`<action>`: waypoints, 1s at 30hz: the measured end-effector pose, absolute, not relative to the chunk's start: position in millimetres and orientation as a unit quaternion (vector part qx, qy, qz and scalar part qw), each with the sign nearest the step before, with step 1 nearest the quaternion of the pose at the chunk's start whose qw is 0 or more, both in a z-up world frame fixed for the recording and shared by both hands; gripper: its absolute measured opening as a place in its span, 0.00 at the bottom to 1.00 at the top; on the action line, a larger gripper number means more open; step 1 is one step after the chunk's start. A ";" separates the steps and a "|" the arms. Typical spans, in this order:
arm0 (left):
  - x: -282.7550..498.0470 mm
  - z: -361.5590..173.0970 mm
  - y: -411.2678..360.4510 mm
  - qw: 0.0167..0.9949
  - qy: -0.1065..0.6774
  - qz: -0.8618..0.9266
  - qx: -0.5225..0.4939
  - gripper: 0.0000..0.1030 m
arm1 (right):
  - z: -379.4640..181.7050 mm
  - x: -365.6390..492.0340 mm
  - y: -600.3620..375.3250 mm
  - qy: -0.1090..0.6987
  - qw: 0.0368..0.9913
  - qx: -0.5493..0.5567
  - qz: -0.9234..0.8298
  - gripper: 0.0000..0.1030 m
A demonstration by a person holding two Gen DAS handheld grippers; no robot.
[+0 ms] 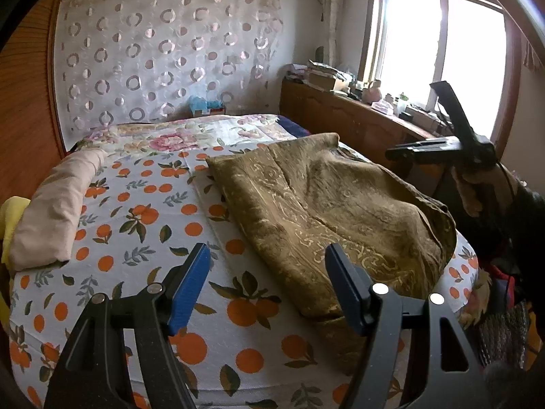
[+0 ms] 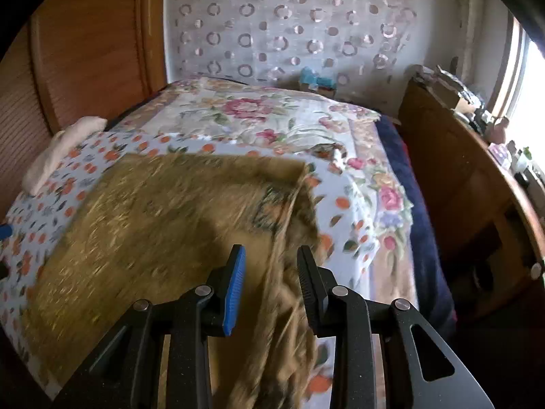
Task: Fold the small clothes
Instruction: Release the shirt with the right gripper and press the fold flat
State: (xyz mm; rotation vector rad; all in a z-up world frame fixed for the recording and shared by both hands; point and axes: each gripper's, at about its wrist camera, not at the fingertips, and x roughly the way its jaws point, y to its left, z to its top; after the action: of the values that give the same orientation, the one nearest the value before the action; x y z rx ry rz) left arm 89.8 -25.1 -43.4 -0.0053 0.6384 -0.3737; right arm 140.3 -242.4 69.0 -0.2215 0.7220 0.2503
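An olive-brown patterned garment [image 1: 327, 214] lies spread on the bed's orange-print sheet [image 1: 143, 225]. My left gripper [image 1: 267, 266] is open and empty above the sheet, just left of the garment's near edge. My right gripper also shows in the left wrist view [image 1: 442, 143], raised at the bed's right side. In the right wrist view the garment [image 2: 163, 225] is motion-blurred; my right gripper [image 2: 270, 264] is open above its right edge, where a loose fold [image 2: 289, 306] runs between the fingers without being clamped.
A rolled beige cloth [image 1: 54, 211] lies along the bed's left edge, with a yellow cloth [image 1: 10, 218] beside it. A floral quilt [image 2: 259, 119] covers the far bed. A wooden cabinet [image 1: 357, 116] with clutter stands right, under the window. A wooden wall panel [image 2: 88, 44] is at the left.
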 end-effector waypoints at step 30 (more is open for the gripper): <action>48.0 -74.5 -50.6 0.894 0.375 -0.246 0.009 0.54 | 39.3 -7.8 -280.1 0.344 0.927 -0.080 0.123 0.56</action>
State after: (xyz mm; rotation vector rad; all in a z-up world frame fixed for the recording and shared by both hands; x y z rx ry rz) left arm 48.0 -50.6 -74.5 0.0179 0.7777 -0.5094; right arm -7.8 -280.1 39.3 -0.1644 0.7054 0.2523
